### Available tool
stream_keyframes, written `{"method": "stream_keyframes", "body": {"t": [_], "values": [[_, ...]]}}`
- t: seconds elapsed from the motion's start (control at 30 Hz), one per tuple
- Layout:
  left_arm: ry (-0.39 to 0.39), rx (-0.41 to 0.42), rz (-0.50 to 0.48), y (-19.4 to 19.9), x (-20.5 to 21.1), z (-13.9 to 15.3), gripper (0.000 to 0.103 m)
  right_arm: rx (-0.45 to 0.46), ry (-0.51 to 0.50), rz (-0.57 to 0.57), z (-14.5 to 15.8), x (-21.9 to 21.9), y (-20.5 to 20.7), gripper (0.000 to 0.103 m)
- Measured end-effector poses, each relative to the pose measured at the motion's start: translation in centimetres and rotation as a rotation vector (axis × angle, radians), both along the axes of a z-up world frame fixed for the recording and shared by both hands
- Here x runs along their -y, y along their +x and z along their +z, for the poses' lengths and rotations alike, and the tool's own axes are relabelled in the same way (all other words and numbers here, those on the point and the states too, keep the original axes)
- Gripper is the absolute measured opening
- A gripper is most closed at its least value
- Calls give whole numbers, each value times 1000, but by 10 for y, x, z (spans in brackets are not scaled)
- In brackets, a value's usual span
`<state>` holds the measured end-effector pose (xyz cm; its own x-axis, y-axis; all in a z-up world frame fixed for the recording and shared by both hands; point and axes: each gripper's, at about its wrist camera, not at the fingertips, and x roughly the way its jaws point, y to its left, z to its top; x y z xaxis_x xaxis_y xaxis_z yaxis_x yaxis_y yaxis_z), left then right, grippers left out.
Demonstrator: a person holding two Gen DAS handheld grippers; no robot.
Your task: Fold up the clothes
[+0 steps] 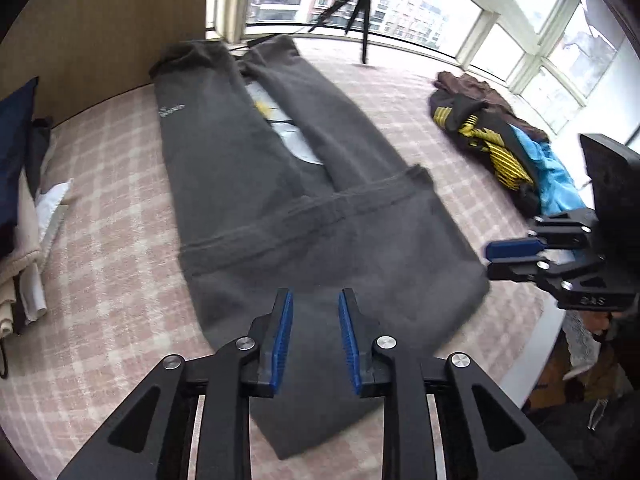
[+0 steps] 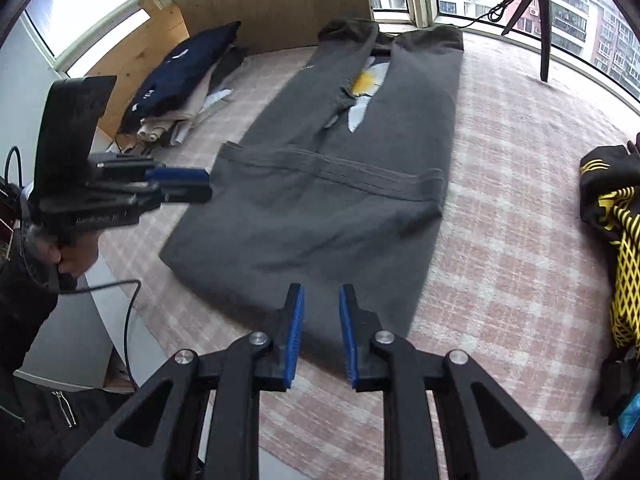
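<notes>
A dark grey garment [image 1: 280,208] [image 2: 340,184] lies flat on the pink checked bedspread [image 1: 112,248]. Its two sides are folded in lengthwise and its near end is folded up over them. A white and yellow flower print [image 2: 366,84] shows in the slit between the folded sides. My left gripper [image 1: 316,294] hangs open over the garment's near edge, nothing between its blue pads. My right gripper [image 2: 322,289] is also open and empty above the near edge. Each gripper appears in the other's view: the right [image 1: 494,258] by the near right corner, the left [image 2: 202,186] by the left edge.
A loose heap of black-and-yellow, brown and blue clothes [image 1: 492,140] [image 2: 612,232] lies to the right. Folded clothes [image 1: 20,208] [image 2: 180,84] are stacked at the left by a wooden panel. A black tripod [image 1: 360,4] stands by the windows. A person's dark sleeve [image 2: 24,304] shows past the bed's near edge.
</notes>
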<state>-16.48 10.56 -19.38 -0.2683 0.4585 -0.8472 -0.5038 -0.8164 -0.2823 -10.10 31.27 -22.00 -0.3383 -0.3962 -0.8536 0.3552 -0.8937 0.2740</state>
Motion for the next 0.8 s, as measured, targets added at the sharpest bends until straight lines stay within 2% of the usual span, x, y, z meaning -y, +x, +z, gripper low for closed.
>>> {"method": "stream_keyframes", "body": {"t": [0.07,0.17,0.27,0.37,0.43,0.53,0.6,0.67,0.73,0.8], "values": [[20,19,-53,13,-13,-6,23,4,9,20,-7,15,0,18],[-32,49,-109,25,-36,-28,23,27,53,41,-26,29,1,18],[-24,53,-90,27,-28,-40,24,38,72,33,-39,20,9,18],[-50,82,-15,23,-1,-34,21,106,28,-46,-35,-6,13,18],[-41,59,45,15,27,-11,21,111,-12,-108,-18,-26,14,18],[-23,18,137,3,69,27,22,88,-121,-173,24,-56,9,20],[-18,-29,182,-9,94,59,24,36,-196,-197,55,-72,5,24],[-34,-98,212,-23,115,90,28,-52,-242,-204,89,-82,-1,43],[-64,-161,217,-39,122,114,32,-165,-237,-188,119,-84,-12,56],[-73,-192,219,-62,120,127,32,-254,-179,-188,145,-82,-30,59]]}}
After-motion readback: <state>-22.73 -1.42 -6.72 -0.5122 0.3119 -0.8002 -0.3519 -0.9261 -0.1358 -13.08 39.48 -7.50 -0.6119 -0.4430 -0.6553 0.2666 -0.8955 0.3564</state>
